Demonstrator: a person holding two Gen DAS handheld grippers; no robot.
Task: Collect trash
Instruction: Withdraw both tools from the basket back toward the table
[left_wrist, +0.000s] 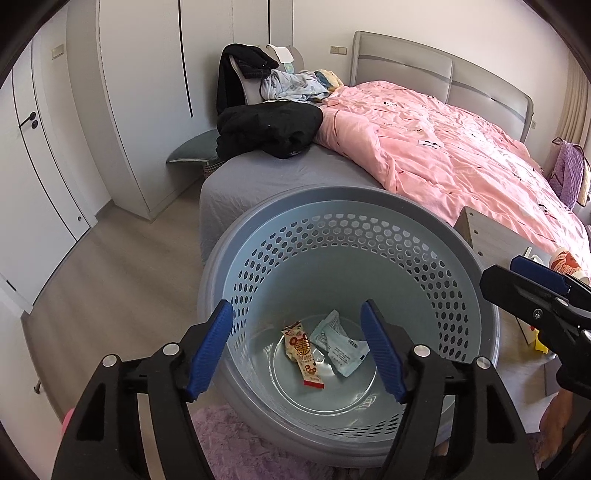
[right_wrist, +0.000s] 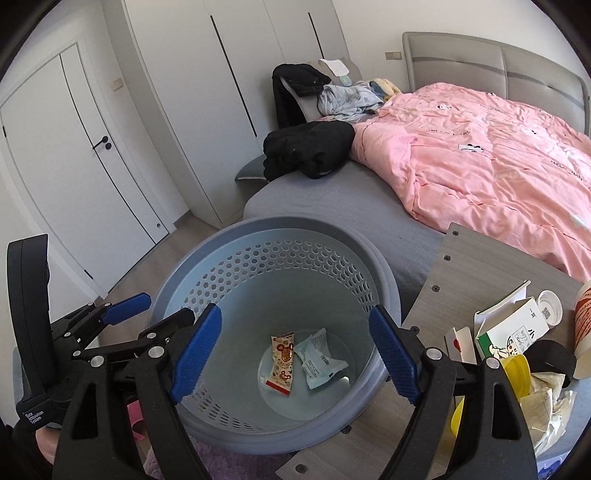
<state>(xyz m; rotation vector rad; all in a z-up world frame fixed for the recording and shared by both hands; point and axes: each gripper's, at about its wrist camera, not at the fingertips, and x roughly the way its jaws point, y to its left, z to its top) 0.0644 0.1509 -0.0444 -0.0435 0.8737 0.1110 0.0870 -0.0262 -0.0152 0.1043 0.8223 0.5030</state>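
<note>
Bed (right_wrist: 332, 192) — pink quilt (right_wrist: 480, 166), black clothes (right_wrist: 310, 147)

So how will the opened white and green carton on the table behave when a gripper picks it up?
The carton probably weighs little: its top is torn open, so it looks empty. Its thin walls may crush between the fingers of the right gripper. It leans among other trash, so it could tip when pushed.

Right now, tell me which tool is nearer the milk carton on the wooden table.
Right. The right tool hangs open over the basket, with the milk carton just off its right side. The left tool sits farther left.
</note>
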